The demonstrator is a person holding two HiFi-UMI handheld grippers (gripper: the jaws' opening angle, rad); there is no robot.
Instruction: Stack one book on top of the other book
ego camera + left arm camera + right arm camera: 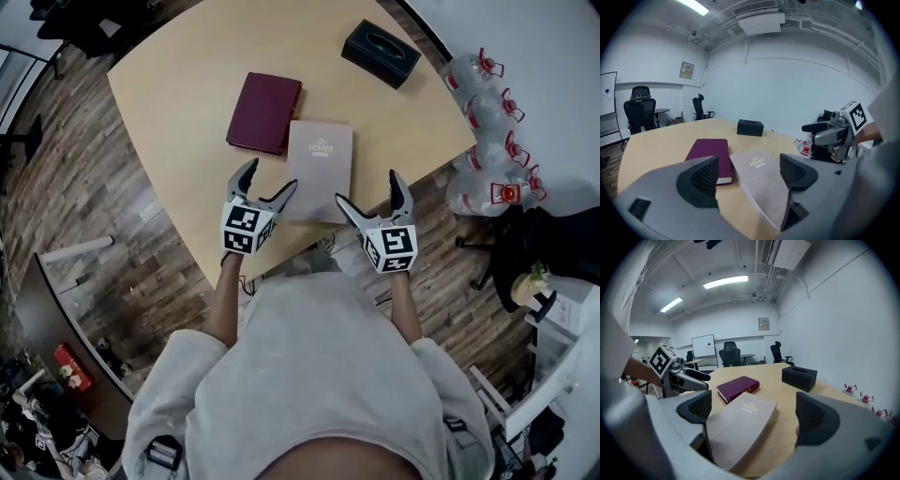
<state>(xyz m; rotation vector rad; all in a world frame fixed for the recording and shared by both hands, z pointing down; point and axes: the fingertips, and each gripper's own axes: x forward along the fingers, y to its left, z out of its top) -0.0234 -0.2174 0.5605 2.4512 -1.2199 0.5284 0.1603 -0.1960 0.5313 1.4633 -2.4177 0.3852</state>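
Note:
A maroon book [264, 112] lies flat on the wooden table [178, 84]. A grey-brown book [319, 169] lies beside it on the right, its near end at the table's front edge, the two touching at a corner. My left gripper [272, 185] stands open just left of the grey-brown book's near end. Open as well, my right gripper [370, 190] hovers at that book's near right corner. Both books show in the left gripper view, maroon book [710, 153] and grey-brown book [761, 183], and in the right gripper view, maroon book [737, 387] and grey-brown book [738, 425]. Neither gripper holds anything.
A black tissue box [380, 53] sits at the table's far right. Several water bottles [487, 122] stand on the floor to the right of the table. Office chairs [730, 354] and a whiteboard [703, 348] stand beyond the table.

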